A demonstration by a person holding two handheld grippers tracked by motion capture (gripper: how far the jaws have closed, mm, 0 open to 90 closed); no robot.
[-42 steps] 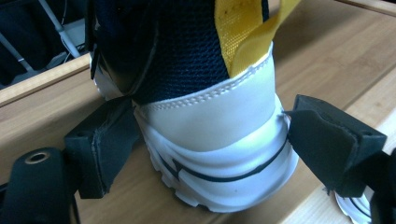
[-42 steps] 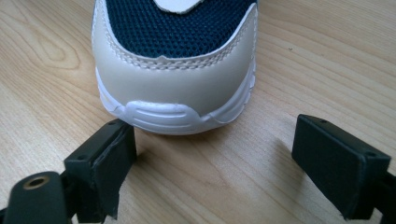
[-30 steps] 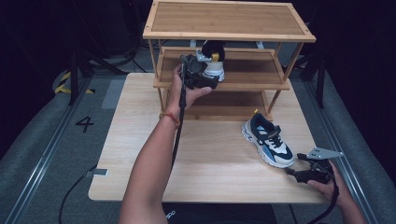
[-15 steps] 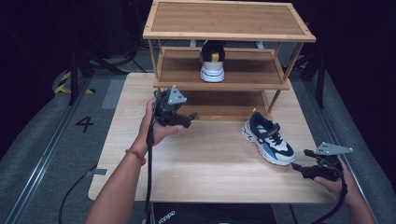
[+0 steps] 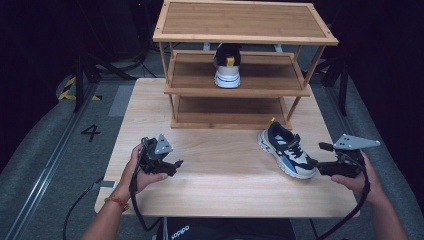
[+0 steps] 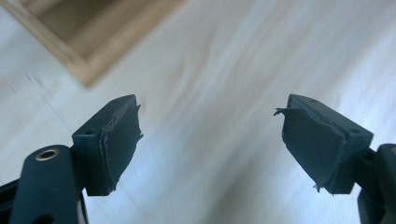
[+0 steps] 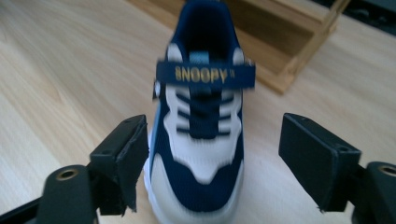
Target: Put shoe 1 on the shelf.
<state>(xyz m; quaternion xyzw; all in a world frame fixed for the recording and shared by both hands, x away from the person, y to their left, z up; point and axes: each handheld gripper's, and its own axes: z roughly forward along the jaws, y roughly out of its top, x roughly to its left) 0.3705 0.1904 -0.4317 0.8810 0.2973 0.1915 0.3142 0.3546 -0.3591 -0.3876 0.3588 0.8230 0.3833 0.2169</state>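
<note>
Right gripper view — right gripper (image 7: pixel 212 158) jaws spread, just closing, sneaker (image 7: pixel 201 135) toe between, untouched, left gripper (image 6: pixel 210 144) jaws spread over table (image 6: pixel 210 70)

"SNOOPY" in gold on sneaker strap (image 7: pixel 205 73); "4" on floor (image 5: pixel 90 132).

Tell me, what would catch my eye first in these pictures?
Probably the navy-and-white child's shoe lying on the table's right side, with the right gripper open at its toe. Its twin, the second shoe, sits on the wooden rack's middle shelf, while the left gripper hovers empty nearby.
</note>
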